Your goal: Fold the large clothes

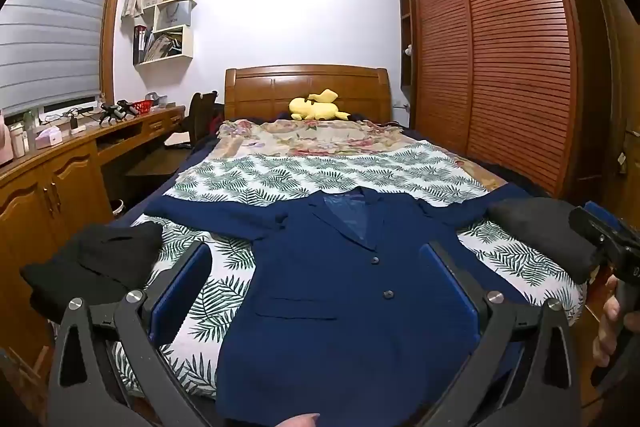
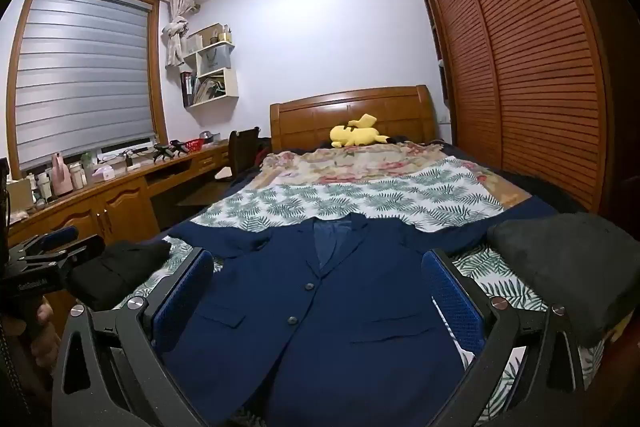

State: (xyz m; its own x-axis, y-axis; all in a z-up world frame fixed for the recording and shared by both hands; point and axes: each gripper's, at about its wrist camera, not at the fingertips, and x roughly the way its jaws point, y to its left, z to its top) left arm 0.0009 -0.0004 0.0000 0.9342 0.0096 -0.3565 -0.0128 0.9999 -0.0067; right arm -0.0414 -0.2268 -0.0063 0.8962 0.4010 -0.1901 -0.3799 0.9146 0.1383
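A navy blazer point(image 1: 344, 291) lies face up and flat on the bed point(image 1: 404, 171), at the near edge, collar toward the headboard point(image 1: 308, 87), both sleeves spread out to the sides, front closed with two dark buttons showing. It rests on a leaf-print sheet point(image 1: 320, 175); a floral cover point(image 1: 304, 137) lies beyond that, and a yellow plush toy point(image 1: 318, 107) sits against the headboard. A black folded garment point(image 1: 96, 263) rests at the near left corner of the bed, a dark grey folded garment point(image 1: 548, 231) at the near right corner; each lies just beside a sleeve end. The left gripper point(image 1: 320, 287) hovers over the blazer's lower half, fingers spread wide, holding nothing. The right gripper point(image 2: 318, 291) hovers likewise over the blazer, fingers spread wide, empty. A louvred wardrobe point(image 1: 500, 59) flanks the bed's right side; a wooden desk point(image 1: 120, 135) runs along the left wall below the window blind point(image 1: 52, 35).
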